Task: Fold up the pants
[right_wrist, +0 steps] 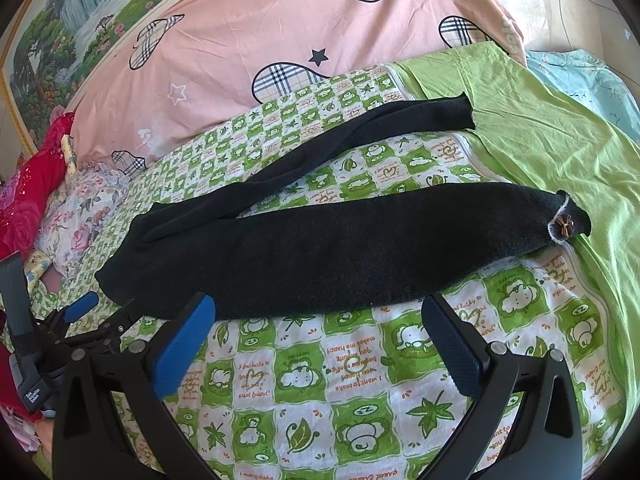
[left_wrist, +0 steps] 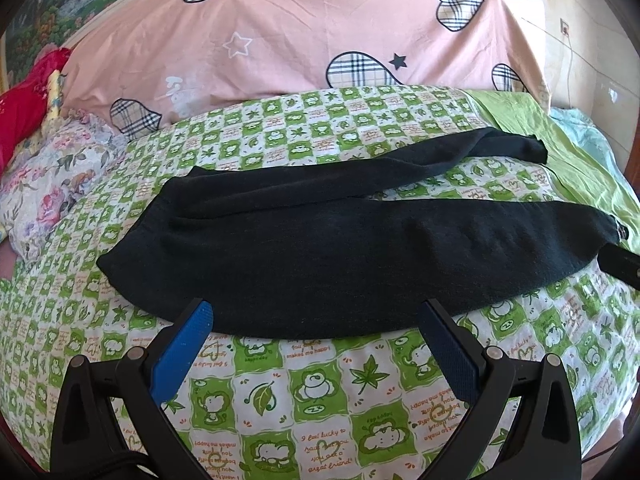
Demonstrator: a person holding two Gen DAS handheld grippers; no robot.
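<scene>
In the left wrist view, the left gripper (left_wrist: pixel 316 312) is spread wide, both blue pads (left_wrist: pixel 182 350) apart with nothing between them. The fingertips sit just at the near edge of the black pants (left_wrist: pixel 340 248); whether they touch the fabric cannot be told. The pants lie flat across the green-and-white printed blanket (left_wrist: pixel 320 400), waist end to the left, two legs running right. The near leg is broad and ends at the right; the far leg is narrow and its cuff reaches the plain green sheet (left_wrist: pixel 560 148). A wedge of blanket shows between the legs. Bare blanket lies in front of the gripper. A pink quilt (left_wrist: pixel 300 40) rises behind the pants, and a floral pillow (left_wrist: pixel 52 176) lies to the left, apart from the waist.

In the right wrist view, the right gripper (right_wrist: pixel 318 312) is likewise fully spread and empty, fingertips just at the near leg's edge. The near leg's cuff, bearing a small brown ornament (right_wrist: pixel 563 227), rests on the green sheet's edge. The left gripper (right_wrist: pixel 100 312) shows at the lower left beside the waist end. Open blanket extends below and to the right of the near leg.
</scene>
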